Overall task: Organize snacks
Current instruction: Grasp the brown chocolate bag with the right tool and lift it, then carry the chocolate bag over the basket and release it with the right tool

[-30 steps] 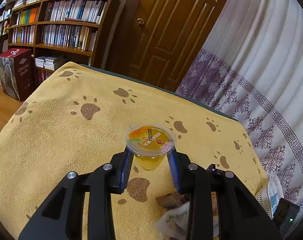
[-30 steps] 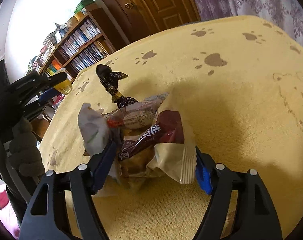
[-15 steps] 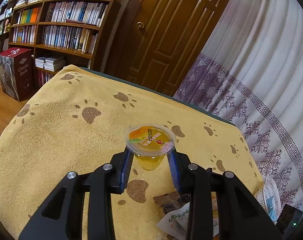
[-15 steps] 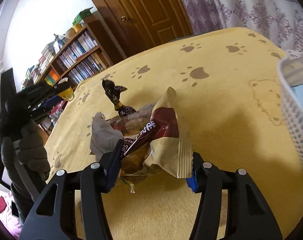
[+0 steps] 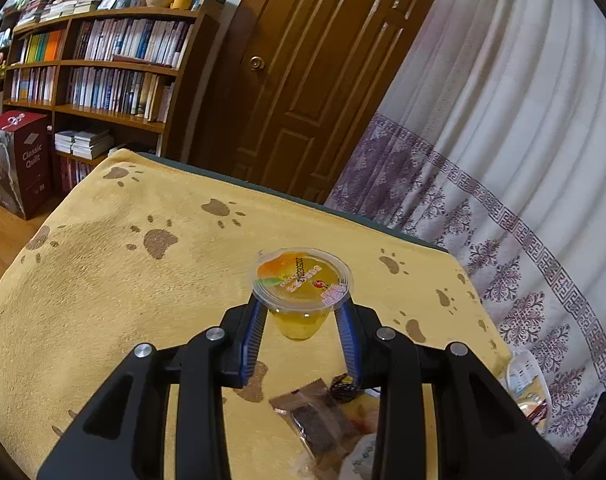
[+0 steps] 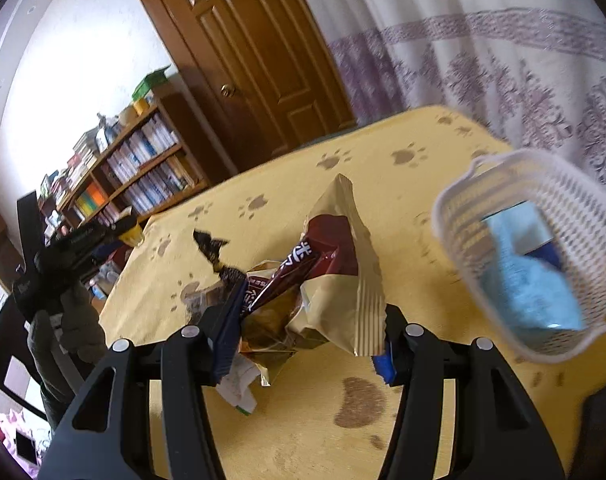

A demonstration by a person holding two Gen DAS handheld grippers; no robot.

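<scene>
Both claws are full. Up close, the right claw squeezes a bunch of crinkly snack packets, gold, dark red and brown, held up over the yellow paw-print cloth on the counter. The packets are light, soft and floppy, so I think they could slip out; a grip low around the middle of the bunch looks best. Just to the right sits a white plastic mesh basket with a blue packet inside.

The left claw pinches a small clear plastic cup of orange jelly under its rim, held above the cloth. The cup looks stiff but smooth and a bit slippery, and its foil lid could tear, so the sides are the place to hold.

Farther off are a brown wooden door, a bookshelf and a white and purple curtain.

A second ago no basket showed in the right view; now it is near.
</scene>
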